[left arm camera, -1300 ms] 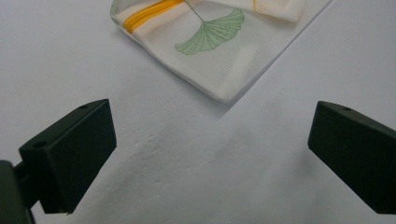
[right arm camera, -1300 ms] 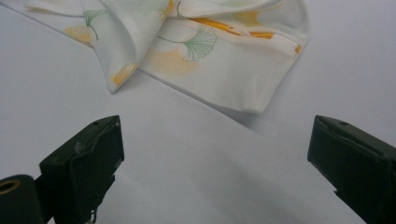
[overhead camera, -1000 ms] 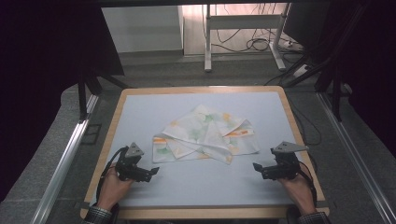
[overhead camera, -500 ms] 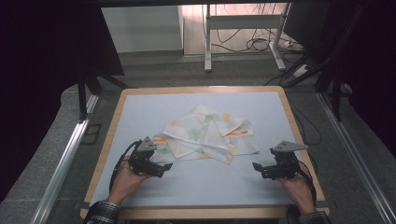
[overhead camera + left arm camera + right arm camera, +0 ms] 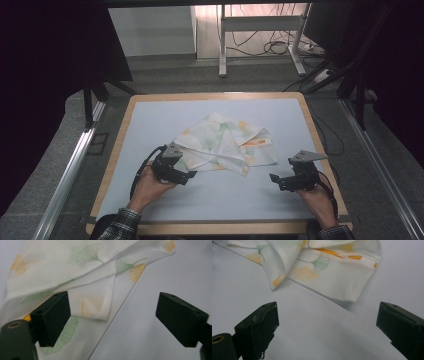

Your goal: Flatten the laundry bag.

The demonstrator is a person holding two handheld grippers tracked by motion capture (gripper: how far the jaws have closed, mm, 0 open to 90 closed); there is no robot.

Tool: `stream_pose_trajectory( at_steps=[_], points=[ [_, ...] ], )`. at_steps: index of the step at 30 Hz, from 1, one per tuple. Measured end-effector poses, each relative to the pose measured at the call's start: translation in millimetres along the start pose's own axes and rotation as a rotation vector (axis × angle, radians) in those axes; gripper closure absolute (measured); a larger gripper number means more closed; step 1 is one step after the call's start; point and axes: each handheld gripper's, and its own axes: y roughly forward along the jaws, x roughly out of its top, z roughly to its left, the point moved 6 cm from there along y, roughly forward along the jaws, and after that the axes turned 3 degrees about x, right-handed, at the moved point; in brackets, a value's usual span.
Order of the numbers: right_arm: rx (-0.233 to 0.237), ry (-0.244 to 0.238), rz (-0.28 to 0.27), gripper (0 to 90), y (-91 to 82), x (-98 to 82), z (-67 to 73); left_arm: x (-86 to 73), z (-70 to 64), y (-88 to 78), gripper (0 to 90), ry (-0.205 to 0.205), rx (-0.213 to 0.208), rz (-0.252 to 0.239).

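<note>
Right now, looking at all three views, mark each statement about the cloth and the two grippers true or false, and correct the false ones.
1. The cloth lies crumpled on the table. True.
2. The left gripper is shut on the cloth. False: its fingers stand apart, at the cloth's near edge.
3. The right gripper is open above bare table. True.
4. The cloth is plain white. False: it is printed with green and orange leaves.
5. The right gripper touches the cloth. False: it sits apart from it, with bare table between.
</note>
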Motion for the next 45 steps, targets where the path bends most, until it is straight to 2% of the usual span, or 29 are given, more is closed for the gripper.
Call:
stream_pose_trajectory(
  at_steps=[3,8,10,18,21,24,28,29,30,32,35,39,40,41,44,45],
  points=[
    [0.002,-0.004,-0.001,4.6,0.5,0.3,0.4,3.1,-1.3,1.4,17.6,0.014,0.005,-0.007],
    [0.004,-0.011,0.000,5.1,1.0,0.9,1.8,12.0,-4.9,7.4,21.0,0.019,-0.030,-0.021],
    [0.003,-0.012,0.001,5.1,1.1,0.9,1.9,19.0,-7.7,11.4,23.2,0.032,-0.056,-0.025],
    [-0.006,-0.014,0.012,5.1,1.9,-0.3,0.9,38.2,-14.0,21.0,30.6,0.061,-0.084,-0.053],
    [-0.010,-0.015,0.018,5.1,2.3,-0.9,0.8,44.2,-16.9,26.7,31.0,0.082,-0.088,-0.059],
    [-0.018,-0.017,0.029,5.2,2.9,-2.0,0.1,56.8,-23.2,37.6,30.9,0.104,-0.112,-0.063],
    [-0.019,-0.011,0.029,5.2,2.9,-2.1,-0.2,67.3,-29.4,49.5,30.5,0.123,-0.115,-0.061],
    [-0.020,-0.009,0.030,5.2,3.0,-2.3,-0.4,71.5,-33.2,58.0,28.7,0.143,-0.111,-0.048],
    [-0.020,-0.008,0.031,5.2,3.0,-2.5,-0.4,71.5,-33.2,58.0,27.5,0.143,-0.111,-0.048],
    [-0.021,-0.009,0.033,5.2,3.0,-2.7,-0.7,76.1,-40.6,72.1,20.9,0.162,-0.125,-0.023],
    [-0.021,-0.008,0.038,5.2,3.3,-3.1,-0.6,79.6,-43.5,85.3,16.6,0.175,-0.111,0.001],
    [-0.020,-0.008,0.038,5.2,3.6,-3.2,-0.8,84.4,-42.6,99.7,12.4,0.193,-0.062,0.018],
    [-0.020,-0.008,0.038,5.2,3.6,-3.2,-0.8,84.4,-42.6,99.7,12.1,0.193,-0.062,0.018],
    [-0.019,-0.008,0.038,5.2,3.6,-3.2,-0.7,85.8,-40.8,107.3,11.1,0.207,-0.032,0.032],
    [-0.018,-0.007,0.040,5.2,3.7,-3.3,-0.3,85.7,-39.8,113.8,10.5,0.211,-0.009,0.042],
    [-0.016,-0.004,0.040,5.2,3.8,-3.3,0.0,84.1,-38.7,119.0,10.1,0.228,0.013,0.059]
  ],
)
